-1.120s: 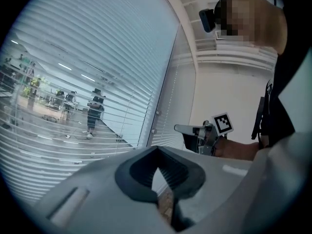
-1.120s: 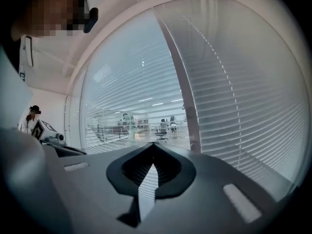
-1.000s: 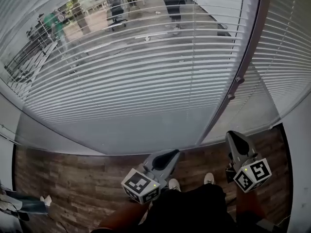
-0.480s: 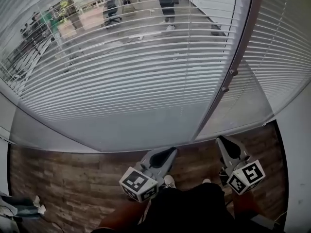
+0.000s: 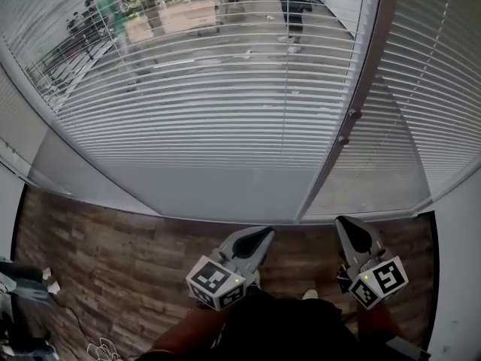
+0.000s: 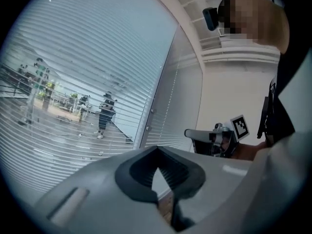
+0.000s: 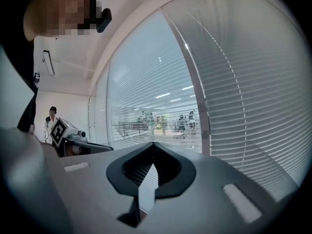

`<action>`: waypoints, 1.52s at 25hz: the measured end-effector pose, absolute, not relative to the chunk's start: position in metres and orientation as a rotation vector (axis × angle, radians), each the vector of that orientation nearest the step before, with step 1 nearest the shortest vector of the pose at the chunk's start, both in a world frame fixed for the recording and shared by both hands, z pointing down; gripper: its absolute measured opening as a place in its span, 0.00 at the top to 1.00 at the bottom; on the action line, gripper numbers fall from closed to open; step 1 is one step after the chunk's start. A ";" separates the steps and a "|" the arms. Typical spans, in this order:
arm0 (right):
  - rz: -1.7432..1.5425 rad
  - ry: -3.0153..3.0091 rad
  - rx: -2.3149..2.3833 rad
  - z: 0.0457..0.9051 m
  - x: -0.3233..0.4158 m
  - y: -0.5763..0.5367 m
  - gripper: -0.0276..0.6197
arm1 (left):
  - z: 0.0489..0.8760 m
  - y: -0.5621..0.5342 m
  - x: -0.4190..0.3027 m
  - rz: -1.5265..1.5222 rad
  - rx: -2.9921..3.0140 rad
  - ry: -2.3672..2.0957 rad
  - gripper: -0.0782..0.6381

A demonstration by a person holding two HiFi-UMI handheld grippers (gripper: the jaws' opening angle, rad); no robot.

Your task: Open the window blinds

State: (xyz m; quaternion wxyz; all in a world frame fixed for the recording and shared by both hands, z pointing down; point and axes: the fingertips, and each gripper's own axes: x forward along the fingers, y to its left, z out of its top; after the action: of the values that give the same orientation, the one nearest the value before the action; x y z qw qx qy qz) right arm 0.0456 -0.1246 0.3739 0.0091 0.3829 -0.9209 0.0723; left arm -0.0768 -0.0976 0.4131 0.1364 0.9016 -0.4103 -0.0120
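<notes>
The window blinds (image 5: pixel 210 104) hang across a wide glass pane, their horizontal slats tilted enough to show a room behind. More blinds (image 5: pixel 428 104) cover the pane to the right of a grey frame post (image 5: pixel 366 81), which carries two small knobs (image 5: pixel 352 113). My left gripper (image 5: pixel 264 233) is shut and empty, low over the floor and pointing at the bottom of the window. My right gripper (image 5: pixel 342 222) is shut too, holds nothing and points near the foot of the post. Both stand apart from the blinds (image 6: pixel 73 82) (image 7: pixel 253 96). Each gripper view shows the other gripper, the right one (image 6: pixel 187 133) and the left one (image 7: pixel 105 147).
Wood-plank floor (image 5: pixel 113 262) runs to the window's lower frame. Loose cables (image 5: pixel 94 346) lie at the bottom left. A white wall (image 5: pixel 460 277) closes the right side. People and furniture (image 5: pixel 291 6) show beyond the glass. A person (image 7: pixel 50 121) stands far left in the right gripper view.
The head view has swung, so the scene behind the glass slid to the right. My right gripper shifted slightly left in the picture. Both grippers stayed shut and empty.
</notes>
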 end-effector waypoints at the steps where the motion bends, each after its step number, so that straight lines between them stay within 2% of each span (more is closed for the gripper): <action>1: 0.210 -2.880 1.181 0.373 0.050 -0.115 0.92 | 0.413 -0.089 -0.071 -0.034 2.608 -1.197 0.89; 11: 0.220 -2.922 1.090 0.375 0.137 -0.064 0.92 | 0.395 -0.033 0.009 -0.104 2.570 -1.315 0.89; 19: 0.310 -2.948 1.014 0.390 0.167 -0.042 0.92 | 0.381 -0.009 0.052 -0.084 2.552 -1.364 0.89; 27: 0.314 -2.942 1.078 0.405 0.166 -0.043 0.92 | 0.400 -0.012 0.044 -0.015 2.579 -1.329 0.89; 38: 0.215 -2.864 1.224 0.388 0.105 -0.042 0.92 | 0.375 -0.022 -0.015 -0.006 2.699 -1.227 0.89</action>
State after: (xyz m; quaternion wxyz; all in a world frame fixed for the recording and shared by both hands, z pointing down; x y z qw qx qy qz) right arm 0.1048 -0.0422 0.3881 0.0099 0.3922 -0.9173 0.0687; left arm -0.0147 -0.0216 0.3752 0.0881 0.9067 -0.4124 -0.0021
